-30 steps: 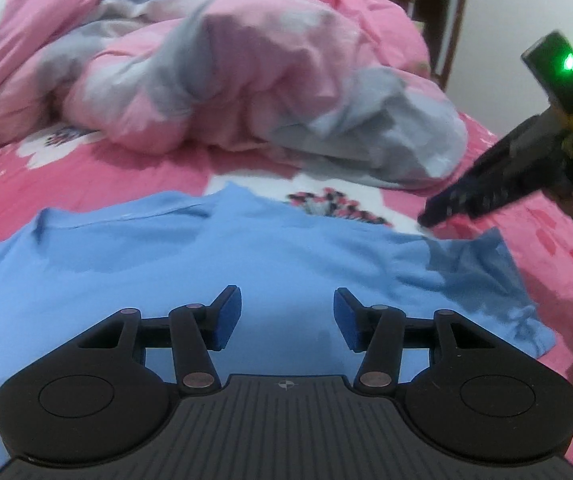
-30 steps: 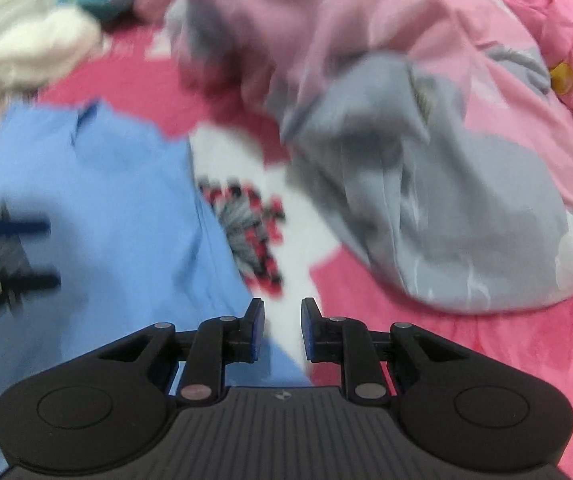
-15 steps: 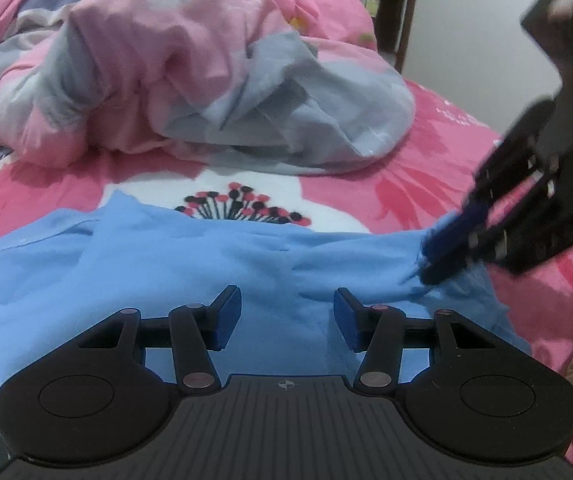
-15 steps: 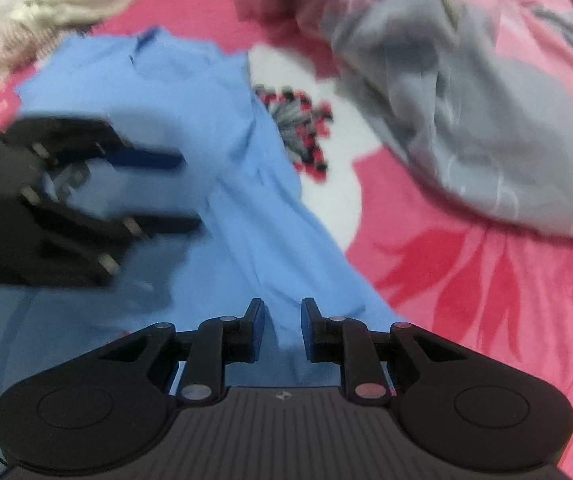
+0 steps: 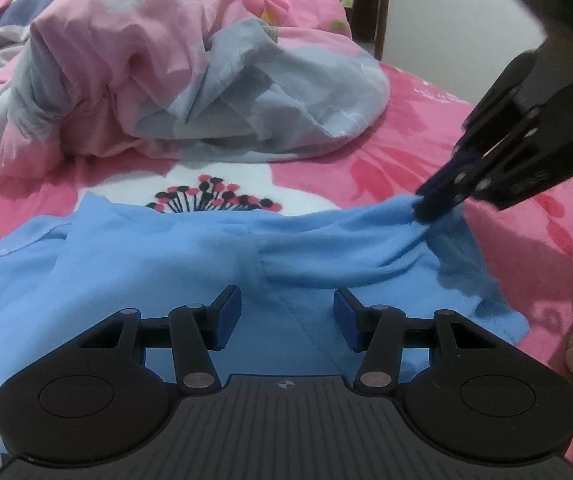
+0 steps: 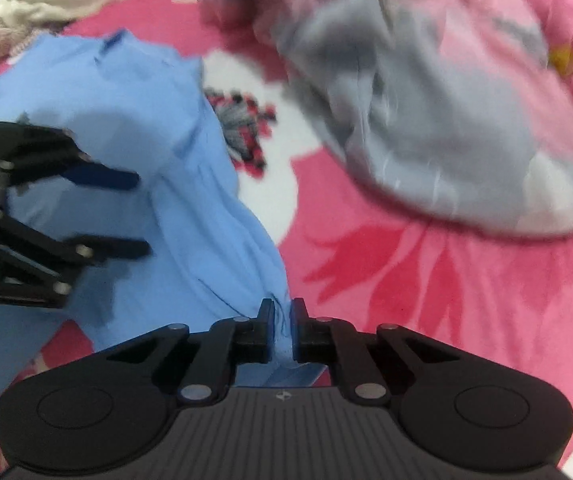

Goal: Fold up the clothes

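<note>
While the blue shirt [image 5: 174,264] lies spread on the pink flowered bedsheet [image 5: 406,160], the right gripper [image 6: 282,320] is closing on a bunched bit of its sleeve edge, cloth pinched between the pads. With so little fabric caught, the sleeve may slip free when lifted. The left gripper [image 5: 286,316] hovers over the shirt with its jaws apart and nothing in them; nothing pins the body, so a pull could drag the whole shirt toward the rumpled quilt [image 5: 206,80].
</note>
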Tool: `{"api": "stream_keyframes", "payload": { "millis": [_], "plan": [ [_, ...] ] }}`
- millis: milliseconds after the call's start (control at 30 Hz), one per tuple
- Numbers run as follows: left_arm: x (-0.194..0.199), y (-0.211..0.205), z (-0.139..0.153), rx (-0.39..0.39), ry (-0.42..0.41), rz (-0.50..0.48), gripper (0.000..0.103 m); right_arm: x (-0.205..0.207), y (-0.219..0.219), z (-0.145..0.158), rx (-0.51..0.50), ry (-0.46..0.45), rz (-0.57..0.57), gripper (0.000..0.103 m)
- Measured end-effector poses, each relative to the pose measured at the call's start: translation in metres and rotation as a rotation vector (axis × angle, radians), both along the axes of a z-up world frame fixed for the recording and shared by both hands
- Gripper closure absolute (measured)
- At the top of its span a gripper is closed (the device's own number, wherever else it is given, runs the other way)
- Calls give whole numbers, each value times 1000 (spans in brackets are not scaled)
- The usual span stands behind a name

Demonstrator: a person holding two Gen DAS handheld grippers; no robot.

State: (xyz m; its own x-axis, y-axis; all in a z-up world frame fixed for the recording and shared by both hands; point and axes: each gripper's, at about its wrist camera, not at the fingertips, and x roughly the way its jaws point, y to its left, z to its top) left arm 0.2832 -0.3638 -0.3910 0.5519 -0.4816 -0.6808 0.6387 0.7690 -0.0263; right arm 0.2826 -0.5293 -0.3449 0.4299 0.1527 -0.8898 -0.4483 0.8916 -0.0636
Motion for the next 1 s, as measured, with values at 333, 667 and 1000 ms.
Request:
{"api": "stream_keyframes", "payload": {
  "millis": [333,667,1000],
  "plan": [
    [-1,0,-3,23,0,1,52,-18,17,9,-79,-47,144,91],
    [-2,0,-7,31,-10,-3,52,60,21,-2,138,-10,44,91],
    [-3,3,-8,33,-37,-25,52,89,52,-30,103,47,156,90]
  ]
}}
